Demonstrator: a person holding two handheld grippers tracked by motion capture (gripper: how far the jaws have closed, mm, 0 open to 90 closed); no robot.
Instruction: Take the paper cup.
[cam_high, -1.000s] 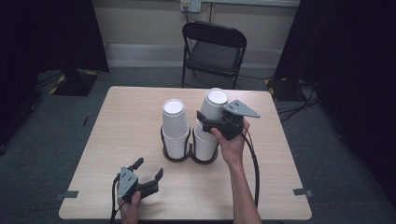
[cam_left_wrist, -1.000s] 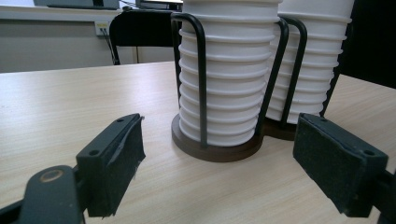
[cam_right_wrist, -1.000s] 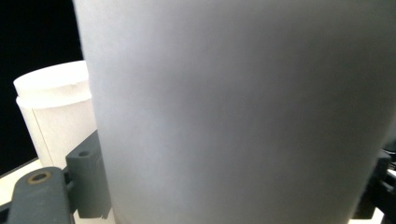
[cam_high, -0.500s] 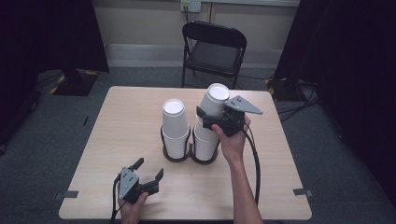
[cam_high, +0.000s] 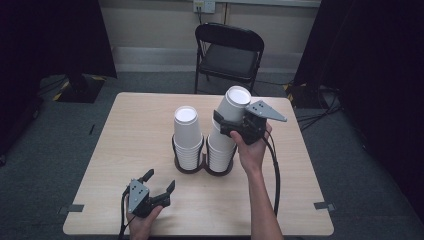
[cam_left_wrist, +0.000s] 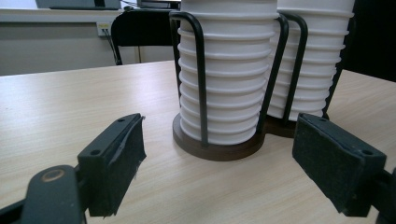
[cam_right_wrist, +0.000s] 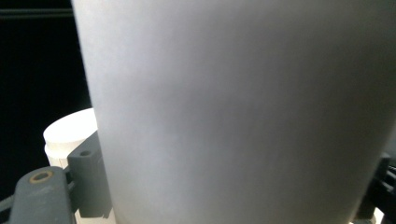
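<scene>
Two stacks of white paper cups stand upside down in a black wire holder (cam_high: 190, 167) on a dark round base at mid-table. The left stack (cam_high: 188, 135) is upright. Above the right stack (cam_high: 220, 152) my right gripper (cam_high: 226, 123) is shut on the top cup (cam_high: 235, 106), which is tilted and partly lifted off. Up close in the right gripper view, that cup (cam_right_wrist: 243, 107) sits between the fingers (cam_right_wrist: 86, 182). My left gripper (cam_high: 160, 181) lies open near the table's front edge. Its jaws point at the left stack (cam_left_wrist: 224, 84) and the holder (cam_left_wrist: 219, 150), well short of them.
The wooden table (cam_high: 135, 125) has bare room on all sides of the holder. A black folding chair (cam_high: 228, 52) stands behind the far edge. Dark curtains hang at both sides, and cables lie on the floor at the right.
The right gripper has raised the top cup a little and tipped it to the right, off the right stack. The left gripper has stayed where it was.
</scene>
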